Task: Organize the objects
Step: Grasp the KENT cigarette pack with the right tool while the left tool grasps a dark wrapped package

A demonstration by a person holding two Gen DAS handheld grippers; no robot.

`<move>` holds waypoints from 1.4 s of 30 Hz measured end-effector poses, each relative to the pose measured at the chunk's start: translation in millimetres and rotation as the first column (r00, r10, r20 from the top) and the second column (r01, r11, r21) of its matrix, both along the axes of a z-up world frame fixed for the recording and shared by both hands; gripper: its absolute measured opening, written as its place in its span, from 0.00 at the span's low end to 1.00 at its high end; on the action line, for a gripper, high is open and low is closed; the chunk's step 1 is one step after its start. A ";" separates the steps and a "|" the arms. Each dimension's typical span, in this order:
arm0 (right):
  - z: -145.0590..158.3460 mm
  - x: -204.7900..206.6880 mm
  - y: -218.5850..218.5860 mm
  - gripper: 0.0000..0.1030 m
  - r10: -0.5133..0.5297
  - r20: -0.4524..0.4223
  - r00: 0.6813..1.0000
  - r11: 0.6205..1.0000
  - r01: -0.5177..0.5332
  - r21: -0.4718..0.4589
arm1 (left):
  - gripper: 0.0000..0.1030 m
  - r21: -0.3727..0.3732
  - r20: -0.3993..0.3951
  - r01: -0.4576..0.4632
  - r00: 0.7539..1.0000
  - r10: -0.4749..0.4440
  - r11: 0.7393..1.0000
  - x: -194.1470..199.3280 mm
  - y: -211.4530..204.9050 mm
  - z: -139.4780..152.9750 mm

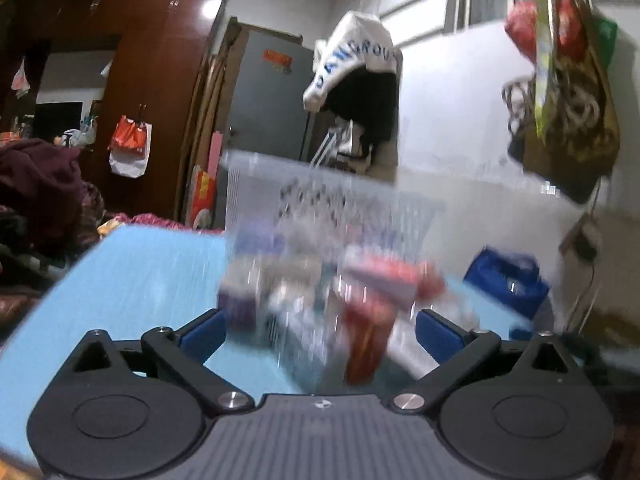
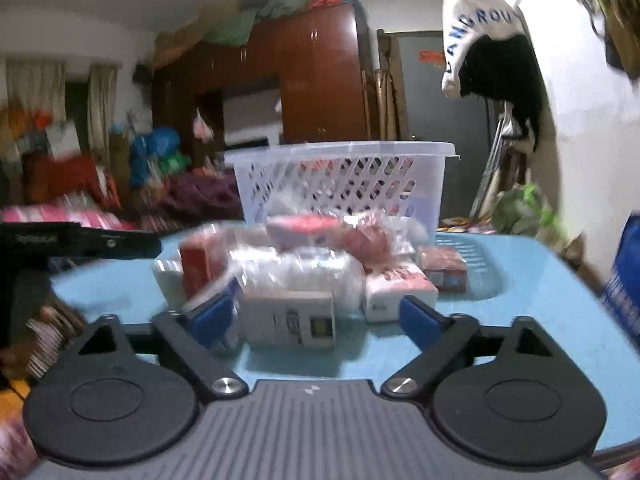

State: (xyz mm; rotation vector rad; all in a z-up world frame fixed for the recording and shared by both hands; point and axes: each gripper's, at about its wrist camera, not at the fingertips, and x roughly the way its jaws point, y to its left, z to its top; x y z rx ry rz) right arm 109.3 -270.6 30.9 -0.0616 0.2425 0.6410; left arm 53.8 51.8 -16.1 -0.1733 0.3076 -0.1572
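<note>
Blue worktop [image 2: 520, 300] carrying a white lattice basket [image 2: 340, 184], presumably the destination, behind heaped packets. White carton [image 2: 290, 318] nearest, between right gripper [image 2: 316, 314] fingers spread wide, holding nothing. Left gripper [image 1: 318, 330] likewise agape, empty; blurred red packet [image 1: 366, 344] perhaps ahead.

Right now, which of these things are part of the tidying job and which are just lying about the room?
Part of the job: white basket, white box, red carton, small red box, clear plastic bag.

Just lying about: hanging white cloth bag, wooden wardrobe, blue bag.
</note>
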 end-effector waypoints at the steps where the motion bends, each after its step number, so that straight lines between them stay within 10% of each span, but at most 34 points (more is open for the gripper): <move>1: 1.7 2.4 3.2 0.74 -0.006 -0.002 1.000 1.000 0.006 -0.012 | 0.93 0.025 -0.006 -0.003 1.000 0.003 1.000 0.1 -2.4 -3.0; 11: -11.1 13.3 26.2 0.74 0.033 -0.052 0.998 0.999 -0.034 -0.015 | 0.90 0.087 -0.045 -0.015 0.999 0.019 0.996 12.9 -5.6 -19.7; 15: -13.3 7.4 21.7 0.57 0.002 -0.026 1.000 1.000 -0.003 -0.026 | 0.90 0.090 -0.039 -0.022 0.999 0.026 0.996 13.6 -7.2 -19.8; 34: -13.0 9.5 -7.8 0.57 -0.041 -0.043 0.998 0.999 0.041 -0.015 | 0.85 0.107 -0.019 -0.128 0.991 0.131 0.986 17.0 -3.9 -19.2; 37: -12.7 9.4 -8.5 0.57 -0.038 -0.044 0.998 0.999 0.038 -0.015 | 0.53 0.117 -0.019 -0.105 0.994 0.108 0.987 19.8 -11.7 -19.0; 42: -12.6 9.7 -9.6 0.57 -0.039 -0.043 0.998 0.999 0.038 -0.016 | 0.39 0.176 -0.011 -0.104 0.994 0.108 0.979 20.1 -23.3 -23.6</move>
